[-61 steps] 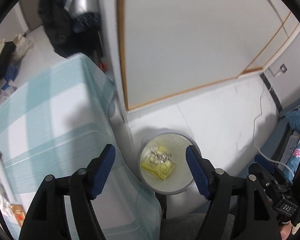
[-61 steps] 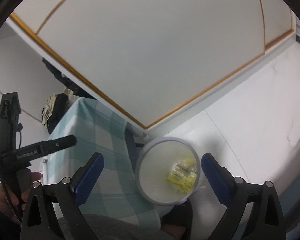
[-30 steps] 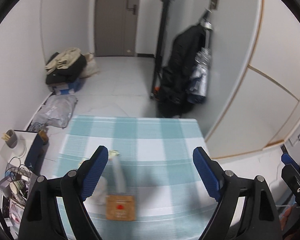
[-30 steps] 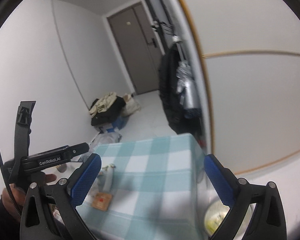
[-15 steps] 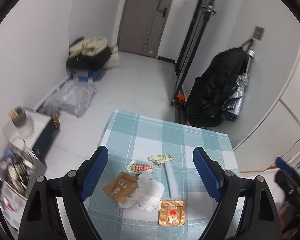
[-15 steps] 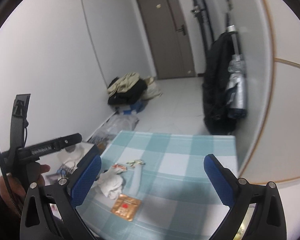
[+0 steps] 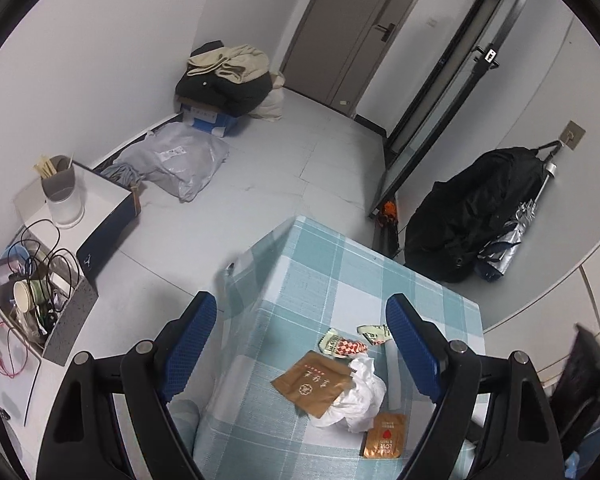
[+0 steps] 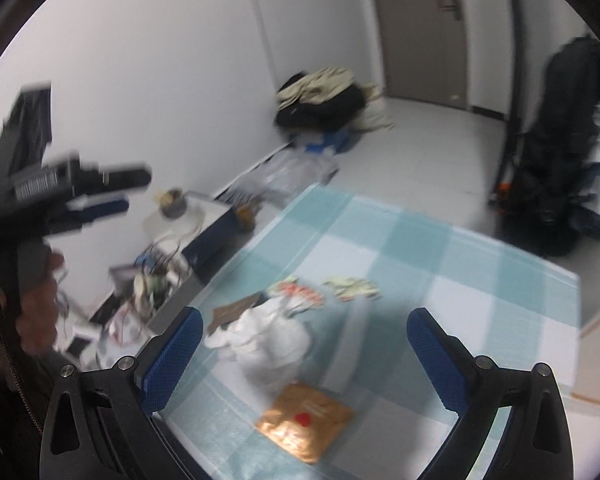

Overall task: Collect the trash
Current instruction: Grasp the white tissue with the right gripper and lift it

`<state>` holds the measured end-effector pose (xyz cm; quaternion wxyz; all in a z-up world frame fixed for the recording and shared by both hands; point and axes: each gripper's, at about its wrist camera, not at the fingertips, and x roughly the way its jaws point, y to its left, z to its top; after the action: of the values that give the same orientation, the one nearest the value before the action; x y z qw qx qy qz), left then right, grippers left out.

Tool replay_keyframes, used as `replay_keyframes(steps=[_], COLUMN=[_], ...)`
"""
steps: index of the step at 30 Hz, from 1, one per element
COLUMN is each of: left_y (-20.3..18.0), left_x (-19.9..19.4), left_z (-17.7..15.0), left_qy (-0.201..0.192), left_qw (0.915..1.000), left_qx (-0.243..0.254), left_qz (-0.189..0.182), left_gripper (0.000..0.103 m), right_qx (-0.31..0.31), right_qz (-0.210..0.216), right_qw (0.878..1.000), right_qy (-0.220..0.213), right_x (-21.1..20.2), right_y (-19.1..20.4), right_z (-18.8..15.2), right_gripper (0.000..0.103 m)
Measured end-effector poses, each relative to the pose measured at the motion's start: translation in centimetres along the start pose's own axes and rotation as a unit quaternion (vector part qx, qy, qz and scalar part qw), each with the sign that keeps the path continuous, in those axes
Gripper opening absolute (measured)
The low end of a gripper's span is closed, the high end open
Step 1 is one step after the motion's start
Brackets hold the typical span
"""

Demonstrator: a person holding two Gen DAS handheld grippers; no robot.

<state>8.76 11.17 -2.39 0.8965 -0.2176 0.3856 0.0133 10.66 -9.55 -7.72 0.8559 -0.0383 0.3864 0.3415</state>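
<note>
Checked tablecloth (image 7: 340, 280), crumpled tissue (image 7: 360, 396) and wrappers (image 7: 312, 380) lying between both wide, empty jaws

A grey door (image 7: 356, 32) is seen beyond the checked desk (image 7: 340, 280). Clothes (image 7: 228, 76) are piled by the wall, and a black coat (image 7: 472, 216) is hung opposite.

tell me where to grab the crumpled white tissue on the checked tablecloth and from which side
Take the crumpled white tissue by its raised, bunched middle, coming straight down from above. It stands higher than the flat brown paper sachet and the small orange packet that lie against it, so a top pinch across the puffed folds probably lifts it alone. The open left gripper is nearest.
</note>
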Motion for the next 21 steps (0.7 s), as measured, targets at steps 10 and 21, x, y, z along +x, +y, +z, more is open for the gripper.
replay_keyframes(steps=[10,21], left_y=[1.1,1.1], left_x=[0.4,1.4], left_z=[0.2,0.0], left_qy=[0.017,0.041], left_qw=[0.9997,0.9991], left_qx=[-0.016,-0.013], left_qz=[-0.007,0.000], left_gripper=[0.085,0.085], right_qx=[-0.021,0.033], right_qz=[0.026,0.060], right_qw=[0.997,0.994], right_qy=[0.064,0.084], right_x=[6.4,7.0], right_y=[1.5,-0.1], right_z=[-0.5,-1.1], right_gripper=[0.070,0.013])
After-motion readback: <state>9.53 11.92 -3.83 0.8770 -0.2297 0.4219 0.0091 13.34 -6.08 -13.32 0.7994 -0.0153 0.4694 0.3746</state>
